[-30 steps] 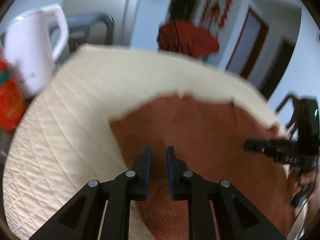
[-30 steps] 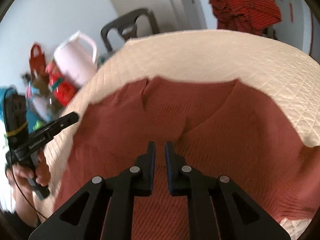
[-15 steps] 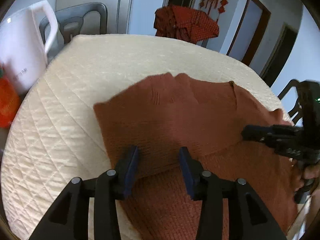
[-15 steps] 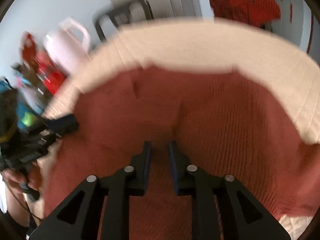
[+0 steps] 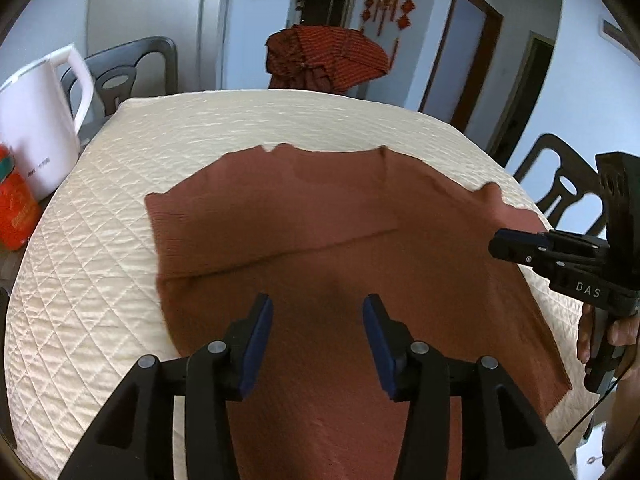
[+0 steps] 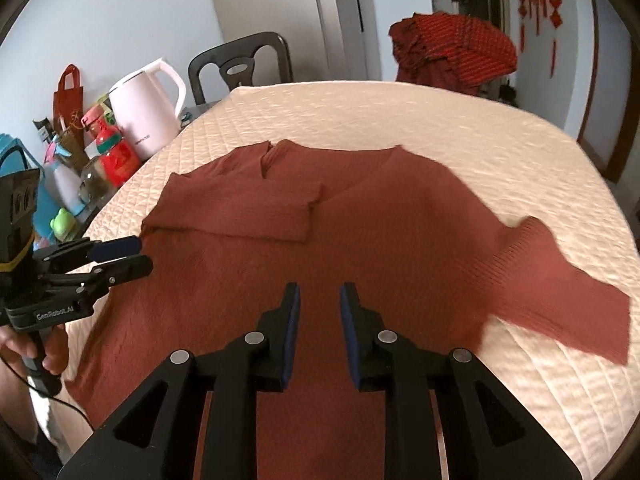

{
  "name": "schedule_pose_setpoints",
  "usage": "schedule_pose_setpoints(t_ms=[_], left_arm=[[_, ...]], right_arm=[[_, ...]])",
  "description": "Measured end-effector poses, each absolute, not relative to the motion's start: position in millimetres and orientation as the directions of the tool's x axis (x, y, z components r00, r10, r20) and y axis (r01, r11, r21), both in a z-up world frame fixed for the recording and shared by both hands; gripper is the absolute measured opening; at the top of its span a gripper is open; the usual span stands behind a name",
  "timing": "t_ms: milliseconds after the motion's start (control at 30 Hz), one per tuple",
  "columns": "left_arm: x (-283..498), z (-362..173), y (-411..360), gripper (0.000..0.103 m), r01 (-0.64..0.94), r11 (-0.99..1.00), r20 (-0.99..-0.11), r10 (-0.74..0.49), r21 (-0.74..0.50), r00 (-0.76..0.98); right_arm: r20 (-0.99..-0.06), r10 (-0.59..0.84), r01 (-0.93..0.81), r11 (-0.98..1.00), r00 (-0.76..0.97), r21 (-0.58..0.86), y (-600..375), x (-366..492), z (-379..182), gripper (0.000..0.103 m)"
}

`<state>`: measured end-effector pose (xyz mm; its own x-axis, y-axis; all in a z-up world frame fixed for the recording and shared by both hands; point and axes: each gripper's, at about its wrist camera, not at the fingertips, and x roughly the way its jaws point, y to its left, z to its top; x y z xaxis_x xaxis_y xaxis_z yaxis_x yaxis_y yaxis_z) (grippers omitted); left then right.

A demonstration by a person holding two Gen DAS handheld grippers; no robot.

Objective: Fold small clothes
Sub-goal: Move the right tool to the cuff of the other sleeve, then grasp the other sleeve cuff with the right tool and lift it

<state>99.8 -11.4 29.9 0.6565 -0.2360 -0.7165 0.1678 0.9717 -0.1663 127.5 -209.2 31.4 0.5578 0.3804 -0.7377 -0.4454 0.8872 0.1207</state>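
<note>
A rust-red knit sweater (image 5: 320, 248) lies flat on the cream quilted table cover (image 5: 100, 280), also in the right wrist view (image 6: 360, 232). Its left sleeve (image 6: 248, 208) is folded across the chest; the right sleeve (image 6: 560, 300) lies spread out to the side. My left gripper (image 5: 318, 328) is open and empty above the sweater's lower body. My right gripper (image 6: 320, 312) is partly open and empty above the sweater's middle. Each gripper shows in the other's view: the right one (image 5: 520, 246) and the left one (image 6: 128, 256).
A white kettle (image 5: 36, 120), red bottles (image 6: 114, 152) and a small bag (image 6: 68, 96) stand beyond the table's left edge. Dark chairs (image 6: 240, 66) stand around the table; one holds red cloth (image 6: 456, 52). The far half of the cover (image 6: 400, 112) is bare.
Both grippers were shut on the sweater a second ago. They have opened, let go of the fabric and drawn back; the left sleeve now lies folded over the chest.
</note>
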Motion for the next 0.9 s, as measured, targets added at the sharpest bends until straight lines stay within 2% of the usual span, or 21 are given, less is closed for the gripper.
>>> schedule_pose_setpoints(t_ms=[267, 333, 533, 900], left_arm=[[85.6, 33.7, -44.3, 0.060, 0.182, 0.973, -0.706, -0.227, -0.140, 0.671], [84.3, 31.5, -51.5, 0.061, 0.191, 0.972, -0.709, -0.230, -0.136, 0.666], [88.7, 28.0, -67.4, 0.063, 0.181, 0.977, -0.716, -0.206, -0.113, 0.667], [102.9, 20.3, -45.5, 0.064, 0.101, 0.989, -0.735, -0.147, -0.107, 0.662]], right_arm=[[-0.731, 0.346, -0.398, 0.911, 0.588, 0.111, -243.8, 106.6, 29.9, 0.024], [-0.732, 0.333, -0.380, 0.919, 0.594, 0.109, -252.7, 104.7, 28.4, 0.029], [-0.730, 0.311, -0.318, 0.938, 0.609, 0.134, -287.5, 103.9, 23.7, 0.030], [-0.743, 0.191, 0.072, 0.949, 0.641, 0.306, -412.9, 119.7, 1.8, 0.032]])
